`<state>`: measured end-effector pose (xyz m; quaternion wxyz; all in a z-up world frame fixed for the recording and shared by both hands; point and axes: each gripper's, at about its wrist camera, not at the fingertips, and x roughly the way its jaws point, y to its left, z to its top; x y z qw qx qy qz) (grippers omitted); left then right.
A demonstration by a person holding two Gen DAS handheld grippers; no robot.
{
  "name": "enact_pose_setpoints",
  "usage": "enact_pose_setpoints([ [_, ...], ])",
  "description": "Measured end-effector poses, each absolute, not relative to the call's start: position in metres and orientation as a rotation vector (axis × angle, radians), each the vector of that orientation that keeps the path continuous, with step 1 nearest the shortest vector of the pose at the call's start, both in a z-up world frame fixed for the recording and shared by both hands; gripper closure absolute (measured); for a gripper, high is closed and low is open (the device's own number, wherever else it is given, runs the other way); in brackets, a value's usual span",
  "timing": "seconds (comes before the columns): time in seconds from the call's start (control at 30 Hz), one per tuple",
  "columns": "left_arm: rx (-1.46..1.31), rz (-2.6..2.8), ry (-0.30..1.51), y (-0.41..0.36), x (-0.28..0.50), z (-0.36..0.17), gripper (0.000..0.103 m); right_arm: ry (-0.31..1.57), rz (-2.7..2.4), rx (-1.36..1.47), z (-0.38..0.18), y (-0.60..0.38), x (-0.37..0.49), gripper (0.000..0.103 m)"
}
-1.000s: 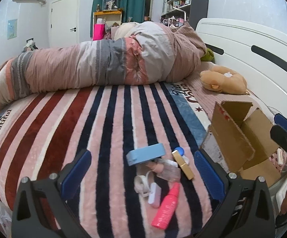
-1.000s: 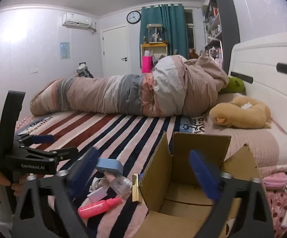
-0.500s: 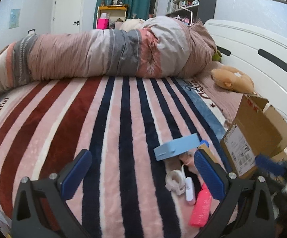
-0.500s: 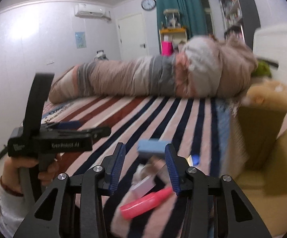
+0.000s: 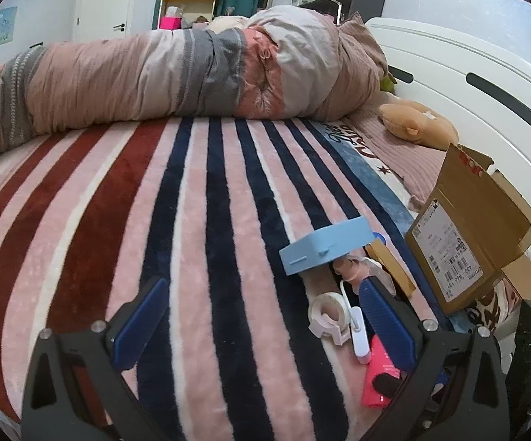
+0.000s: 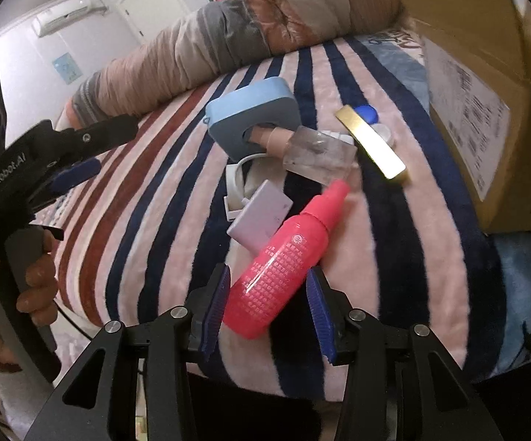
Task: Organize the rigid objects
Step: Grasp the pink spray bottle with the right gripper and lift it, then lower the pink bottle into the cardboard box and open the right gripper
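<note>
A pile of small objects lies on the striped blanket point(image 5: 199, 220): a pink spray bottle point(image 6: 284, 257), a light blue case point(image 6: 254, 117), a clear perfume bottle point(image 6: 317, 154), a gold bar point(image 6: 370, 143), a white adapter point(image 6: 260, 215) and a white tape holder point(image 5: 326, 312). My right gripper point(image 6: 267, 312) is open with its fingers on either side of the pink bottle's base; contact is not clear. My left gripper point(image 5: 262, 327) is open and empty, low over the blanket left of the pile. The pink bottle also shows in the left wrist view point(image 5: 377, 375).
An open cardboard box point(image 5: 474, 242) stands on the bed right of the pile; it also shows in the right wrist view point(image 6: 486, 84). A rolled duvet point(image 5: 177, 77) lies across the far side. A plush toy point(image 5: 416, 125) rests by the white headboard point(image 5: 467, 84).
My right gripper has swung from over the box down to the pile, narrowed, and now straddles the pink bottle. My left gripper has shifted left and lower.
</note>
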<state>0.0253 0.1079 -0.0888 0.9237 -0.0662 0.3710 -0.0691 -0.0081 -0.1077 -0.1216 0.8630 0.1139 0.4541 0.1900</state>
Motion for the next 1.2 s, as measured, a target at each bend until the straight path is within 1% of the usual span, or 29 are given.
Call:
enact_pose_setpoints([
  [0.1,-0.126,-0.149,0.761,0.107,0.025,-0.087,0.001,0.960,0.384,0.228,-0.122,-0.103,-0.006,0.064],
  [0.17,-0.122,-0.150,0.756,0.107,0.024,-0.085,0.001,0.954,0.375,0.214,-0.117,-0.105,-0.005,0.069],
  [0.23,-0.123,-0.154,0.753,0.109,0.023,-0.084,0.001,0.930,0.332,0.186,-0.113,-0.111,-0.003,0.078],
  [0.33,-0.124,-0.164,0.752,0.108,0.024,-0.083,0.001,0.932,0.264,0.123,-0.108,-0.119,0.004,0.078],
  [0.47,-0.127,-0.201,0.754,0.103,0.024,-0.083,0.001,0.971,0.311,0.172,-0.113,-0.122,0.005,0.078],
  [0.53,-0.128,-0.243,0.750,0.100,0.021,-0.084,0.001,0.991,0.321,0.166,-0.118,-0.118,0.004,0.075],
  [0.6,-0.129,-0.267,0.755,0.098,0.020,-0.085,0.001,1.019,0.318,0.178,-0.126,-0.118,0.004,0.075],
  [0.8,-0.148,-0.373,0.778,0.090,0.020,-0.092,0.001,0.985,0.350,0.119,-0.123,-0.114,0.000,0.076],
  [0.97,-0.211,-0.518,0.798,0.080,0.025,-0.091,0.001,0.884,0.438,0.091,-0.100,-0.113,-0.007,0.076],
  [1.13,-0.247,-0.642,0.759,0.067,0.031,-0.066,0.002,0.744,0.590,0.074,-0.060,-0.108,-0.011,0.076],
  [1.17,-0.256,-0.653,0.754,0.065,0.033,-0.061,0.006,0.712,0.607,0.075,-0.052,-0.108,-0.010,0.076],
  [1.2,-0.266,-0.669,0.746,0.064,0.035,-0.055,0.012,0.678,0.627,0.070,-0.043,-0.108,-0.009,0.076],
])
